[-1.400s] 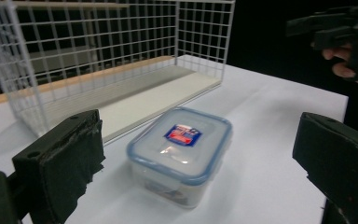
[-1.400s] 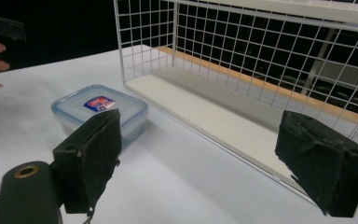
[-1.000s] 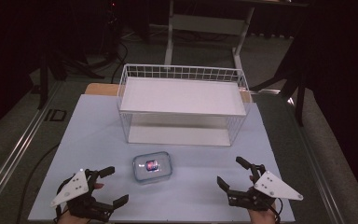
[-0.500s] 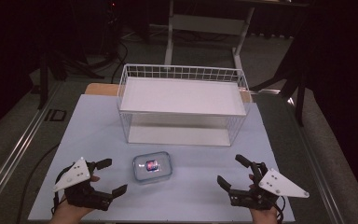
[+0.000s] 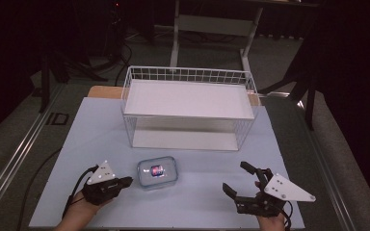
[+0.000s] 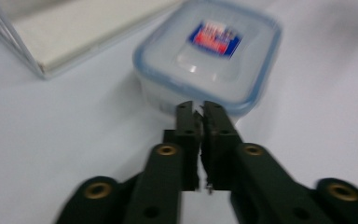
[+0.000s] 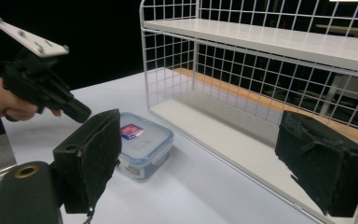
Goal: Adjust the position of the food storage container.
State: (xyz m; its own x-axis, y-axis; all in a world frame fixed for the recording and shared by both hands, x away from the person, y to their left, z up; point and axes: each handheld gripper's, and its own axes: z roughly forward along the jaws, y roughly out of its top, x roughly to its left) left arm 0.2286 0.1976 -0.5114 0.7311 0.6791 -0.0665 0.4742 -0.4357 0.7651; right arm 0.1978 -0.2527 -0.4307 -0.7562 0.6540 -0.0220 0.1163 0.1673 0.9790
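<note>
stage: early, nothing grasped or placed | obj: lidded plastic container (image 5: pixel 156 172) on table (image 5: pixel 197 202), in front of white wire rack (image 5: pixel 188 113), lid on | l gripper (image 5: pixel 125 182) jaws closed, empty, tips just beside container (blurry, contact unclear) | r gripper (image 5: pixel 243 185) spread wide, empty, well apart | left: grasp, prob move to rack

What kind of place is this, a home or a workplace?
Probably a lab or recording studio, not a home: a pale table under bright light amid dark surroundings, cables on the floor, and one wire rack and one small container set out.
</note>
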